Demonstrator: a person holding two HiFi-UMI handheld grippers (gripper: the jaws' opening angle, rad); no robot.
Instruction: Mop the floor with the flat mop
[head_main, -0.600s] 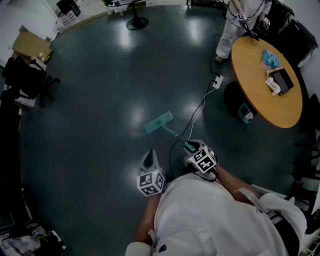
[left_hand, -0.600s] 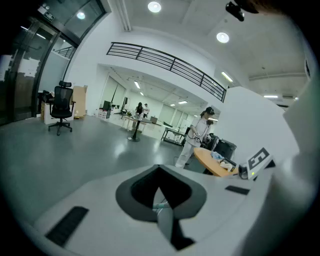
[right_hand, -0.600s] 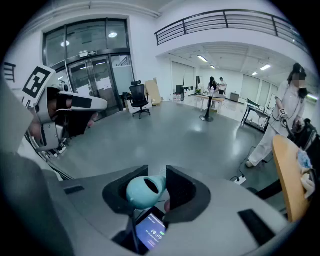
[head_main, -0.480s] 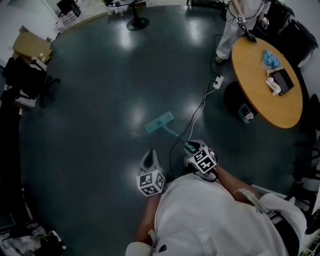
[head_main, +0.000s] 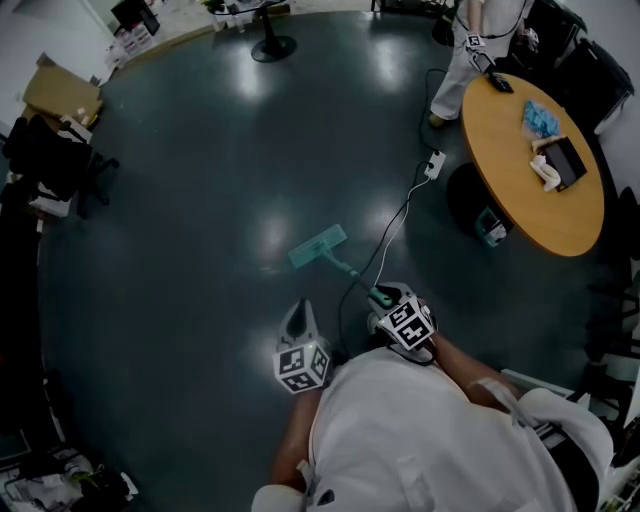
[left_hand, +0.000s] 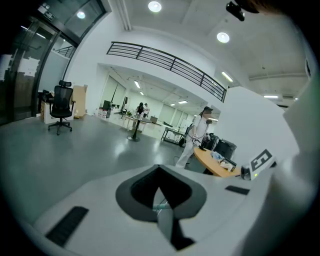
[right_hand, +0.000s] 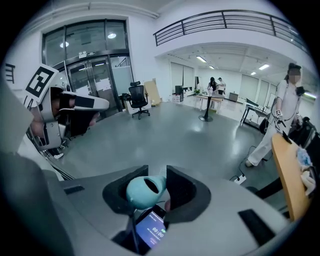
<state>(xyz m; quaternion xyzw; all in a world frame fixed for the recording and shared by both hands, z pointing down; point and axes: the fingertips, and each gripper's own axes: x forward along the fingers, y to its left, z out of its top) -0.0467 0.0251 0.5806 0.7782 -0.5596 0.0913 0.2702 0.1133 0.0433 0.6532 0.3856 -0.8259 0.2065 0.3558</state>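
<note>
The flat mop's teal head lies flat on the dark floor ahead of me. Its thin handle slants back to my right gripper. In the right gripper view that gripper is shut on the handle's rounded teal end, which sits between the dark pads. My left gripper hangs beside it on the left, pointing forward, about a hand's width from the handle. In the left gripper view its jaws stand together with nothing held, and a sliver of teal mop shows through the slit.
A white cable runs from a power strip across the floor next to the mop handle. A round wooden table stands at the right with a person beside it. A cardboard box and dark chair are far left.
The mop and both grippers hold nearly the same place. The person by the round table has shifted a little.
</note>
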